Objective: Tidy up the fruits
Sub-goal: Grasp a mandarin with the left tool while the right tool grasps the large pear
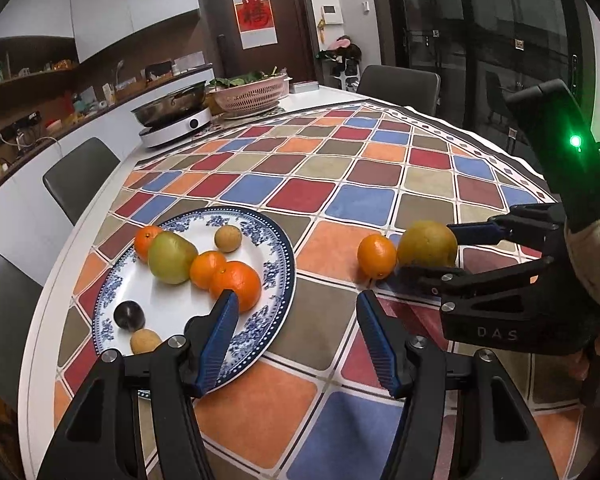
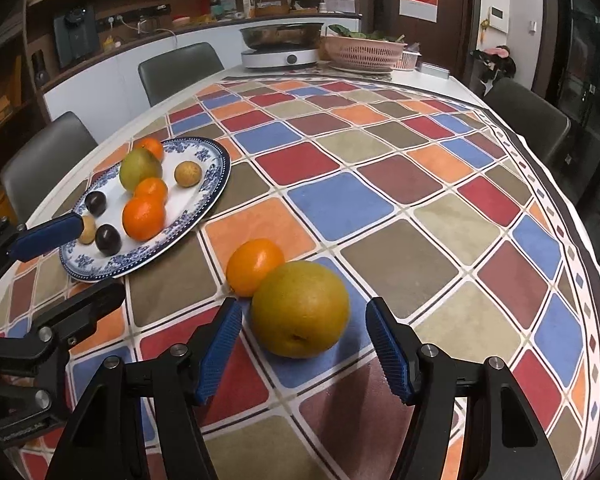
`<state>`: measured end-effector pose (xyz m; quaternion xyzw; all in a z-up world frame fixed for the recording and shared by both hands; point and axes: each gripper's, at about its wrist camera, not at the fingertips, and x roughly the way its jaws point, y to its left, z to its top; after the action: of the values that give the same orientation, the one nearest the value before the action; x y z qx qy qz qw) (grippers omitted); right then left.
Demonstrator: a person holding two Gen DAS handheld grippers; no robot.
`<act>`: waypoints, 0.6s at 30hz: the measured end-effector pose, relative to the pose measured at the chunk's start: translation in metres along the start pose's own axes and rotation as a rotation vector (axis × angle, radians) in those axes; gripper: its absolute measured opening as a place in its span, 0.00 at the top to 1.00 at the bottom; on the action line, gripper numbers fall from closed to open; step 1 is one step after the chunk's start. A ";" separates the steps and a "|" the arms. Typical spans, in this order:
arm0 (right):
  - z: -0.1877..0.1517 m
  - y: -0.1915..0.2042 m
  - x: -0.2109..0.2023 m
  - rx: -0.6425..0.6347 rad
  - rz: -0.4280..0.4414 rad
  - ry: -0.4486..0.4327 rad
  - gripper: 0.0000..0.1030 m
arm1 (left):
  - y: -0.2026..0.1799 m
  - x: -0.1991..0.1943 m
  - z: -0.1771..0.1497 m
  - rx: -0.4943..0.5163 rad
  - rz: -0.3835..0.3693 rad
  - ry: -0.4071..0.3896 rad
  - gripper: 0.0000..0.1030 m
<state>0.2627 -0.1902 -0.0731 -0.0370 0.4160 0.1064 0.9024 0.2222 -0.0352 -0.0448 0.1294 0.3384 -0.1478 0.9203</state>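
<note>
A blue-and-white plate holds several fruits: oranges, a green pear, a dark plum and small brown longans. A large yellow pear and an orange lie touching on the checkered cloth, right of the plate. My right gripper is open, its fingers on either side of the yellow pear, apart from it. My left gripper is open and empty, low over the plate's near right rim; one of its fingers shows in the right wrist view.
A checkered cloth covers the white table. At the far end stand an induction cooker with a pan and a pink basket of greens. Grey chairs line the left side, another stands at the far end.
</note>
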 end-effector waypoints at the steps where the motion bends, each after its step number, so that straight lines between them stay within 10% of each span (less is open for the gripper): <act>1: 0.000 -0.001 0.001 0.001 0.003 0.006 0.45 | -0.001 0.001 0.001 -0.001 -0.004 0.002 0.41; 18: -0.010 -0.044 -0.025 0.140 -0.059 -0.030 0.52 | -0.037 0.037 0.028 0.053 -0.095 0.042 0.41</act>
<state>0.2497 -0.2390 -0.0616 0.0157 0.4076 0.0509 0.9116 0.2524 -0.0859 -0.0537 0.1406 0.3593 -0.1973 0.9012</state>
